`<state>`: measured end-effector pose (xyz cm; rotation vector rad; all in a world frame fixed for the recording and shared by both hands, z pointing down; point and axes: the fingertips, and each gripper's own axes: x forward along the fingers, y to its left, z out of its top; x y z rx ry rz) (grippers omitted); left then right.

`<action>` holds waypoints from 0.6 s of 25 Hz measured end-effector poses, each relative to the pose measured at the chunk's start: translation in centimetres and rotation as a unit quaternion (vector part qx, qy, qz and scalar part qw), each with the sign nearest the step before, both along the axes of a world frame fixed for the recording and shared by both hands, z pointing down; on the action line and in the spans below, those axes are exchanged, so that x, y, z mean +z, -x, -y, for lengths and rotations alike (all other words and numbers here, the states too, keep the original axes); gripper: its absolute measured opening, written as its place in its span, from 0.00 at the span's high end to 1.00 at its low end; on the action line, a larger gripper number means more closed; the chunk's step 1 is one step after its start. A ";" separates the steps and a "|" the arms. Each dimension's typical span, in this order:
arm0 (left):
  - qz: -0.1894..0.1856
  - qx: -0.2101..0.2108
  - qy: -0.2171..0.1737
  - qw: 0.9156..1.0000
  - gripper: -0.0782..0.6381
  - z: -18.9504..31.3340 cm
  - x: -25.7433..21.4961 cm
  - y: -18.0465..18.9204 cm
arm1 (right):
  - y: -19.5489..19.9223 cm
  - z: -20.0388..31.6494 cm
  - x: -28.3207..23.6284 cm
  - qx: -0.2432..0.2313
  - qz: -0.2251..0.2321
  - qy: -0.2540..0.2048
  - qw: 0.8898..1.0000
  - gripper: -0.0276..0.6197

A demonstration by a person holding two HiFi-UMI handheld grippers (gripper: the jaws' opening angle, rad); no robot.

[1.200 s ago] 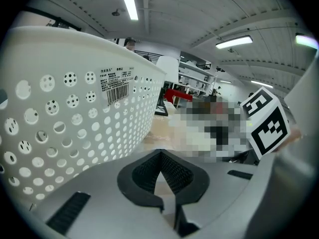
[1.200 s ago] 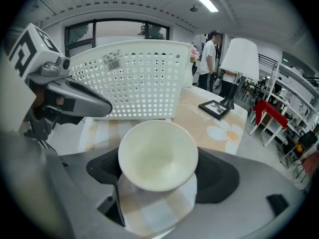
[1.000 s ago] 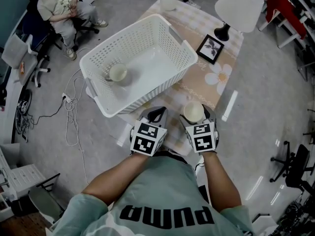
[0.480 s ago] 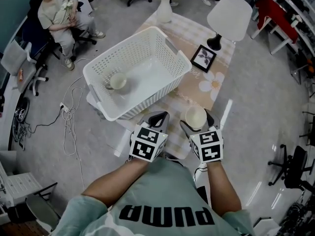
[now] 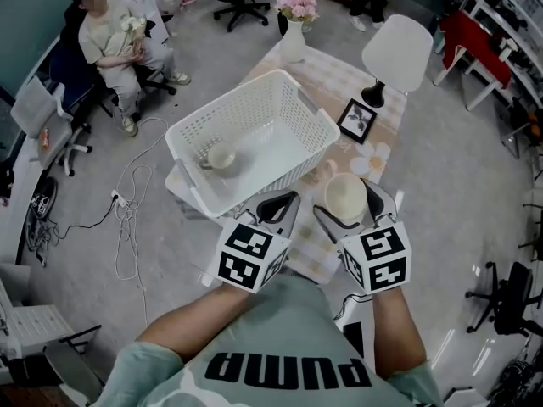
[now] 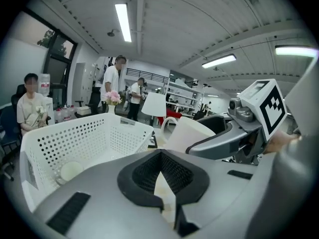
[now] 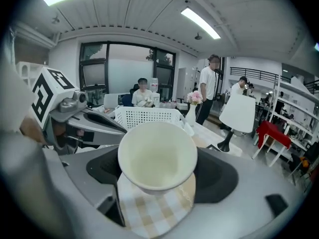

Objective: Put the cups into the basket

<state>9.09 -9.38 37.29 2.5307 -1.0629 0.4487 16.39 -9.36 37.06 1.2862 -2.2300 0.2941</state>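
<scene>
- Right gripper (image 5: 349,203): jaws clamped on either side of a pale cup (image 5: 345,195), mouth up, held above the near edge of the table (image 5: 333,78), just beside the basket.
- Left gripper (image 5: 278,205): jaws closed together, nothing between them; close beside the right gripper.
- White basket (image 5: 321,131): on the table; a second cup (image 5: 222,156) sits on its floor.

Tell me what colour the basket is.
The basket is white, with perforated walls; the head view shows it best.
</scene>
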 end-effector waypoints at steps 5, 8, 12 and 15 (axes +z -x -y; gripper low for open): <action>-0.006 -0.018 -0.030 0.999 0.88 1.6 -3.4 2.7 | 3.2 1.6 -3.0 -0.025 0.002 -0.020 0.999 0.34; -0.006 -0.036 -0.046 0.998 0.88 2.8 -4.9 4.5 | 4.9 2.8 -4.3 -0.038 0.007 -0.032 0.999 0.34; 0.001 -0.064 -0.058 0.996 0.88 4.8 -5.7 7.3 | 6.9 4.7 -5.4 -0.050 0.014 -0.039 0.998 0.34; 0.009 -0.082 -0.056 0.995 0.88 6.4 -5.4 9.1 | 8.2 6.5 -5.7 -0.054 0.015 -0.036 0.998 0.34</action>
